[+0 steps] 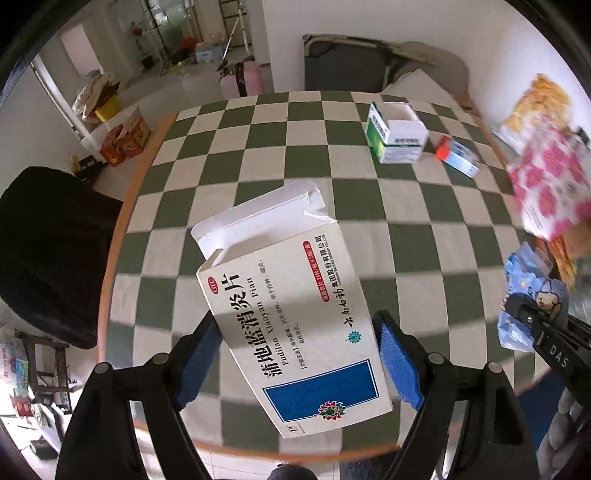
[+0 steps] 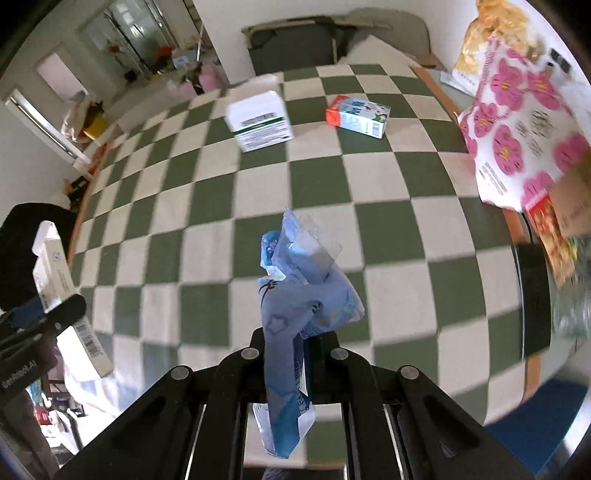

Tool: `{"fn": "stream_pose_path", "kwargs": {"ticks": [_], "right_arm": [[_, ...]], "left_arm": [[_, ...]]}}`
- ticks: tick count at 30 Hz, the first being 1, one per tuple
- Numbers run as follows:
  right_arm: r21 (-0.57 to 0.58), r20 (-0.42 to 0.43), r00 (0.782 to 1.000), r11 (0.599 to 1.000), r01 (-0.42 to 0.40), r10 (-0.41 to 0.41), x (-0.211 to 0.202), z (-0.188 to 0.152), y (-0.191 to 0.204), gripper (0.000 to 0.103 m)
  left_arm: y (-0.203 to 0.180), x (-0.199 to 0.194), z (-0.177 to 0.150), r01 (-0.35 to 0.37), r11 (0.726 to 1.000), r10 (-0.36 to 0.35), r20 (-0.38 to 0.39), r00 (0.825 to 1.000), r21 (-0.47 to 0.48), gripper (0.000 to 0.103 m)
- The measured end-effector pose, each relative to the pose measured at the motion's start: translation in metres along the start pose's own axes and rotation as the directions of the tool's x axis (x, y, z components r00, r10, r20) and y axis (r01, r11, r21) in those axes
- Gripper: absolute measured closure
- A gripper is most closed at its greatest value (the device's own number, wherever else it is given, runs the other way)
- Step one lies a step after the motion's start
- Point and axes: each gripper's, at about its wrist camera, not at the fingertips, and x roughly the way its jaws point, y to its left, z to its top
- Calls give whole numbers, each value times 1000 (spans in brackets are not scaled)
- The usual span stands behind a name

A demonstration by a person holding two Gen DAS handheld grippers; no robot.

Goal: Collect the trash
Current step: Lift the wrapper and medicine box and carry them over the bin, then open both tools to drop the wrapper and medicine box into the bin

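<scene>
My left gripper is shut on a white and blue medicine box with its top flap open, held above the checkered table. My right gripper is shut on a crumpled blue plastic wrapper; wrapper and gripper also show at the right edge of the left wrist view. A white and green open box and a small red and blue carton lie at the table's far side; both also show in the right wrist view, the box and the carton.
A pink-flowered package and snack bags crowd the table's right edge. A dark chair stands behind the table, a black seat at its left. Boxes sit on the floor at the far left.
</scene>
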Motion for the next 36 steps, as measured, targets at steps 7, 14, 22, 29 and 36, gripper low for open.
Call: {"fn": "stream_pose_path", "kwargs": {"ticks": [7, 14, 22, 29, 36], "right_arm": [[38, 47, 999, 999, -11, 9, -61, -112, 52, 95], [64, -10, 998, 997, -53, 54, -79, -234, 89, 95], [142, -258, 959, 987, -78, 113, 14, -363, 76, 95], [229, -360, 917, 969, -93, 173, 157, -427, 43, 95], [248, -412, 887, 962, -110, 208, 294, -450, 25, 94]], "left_arm": [[31, -51, -97, 68, 996, -69, 30, 997, 55, 22], [53, -43, -192, 123, 990, -116, -93, 989, 72, 22], [61, 76, -285, 169, 985, -173, -337, 926, -42, 22], [62, 233, -334, 186, 970, -238, -452, 860, -157, 22], [67, 342, -349, 188, 952, -285, -478, 831, -241, 0]]}}
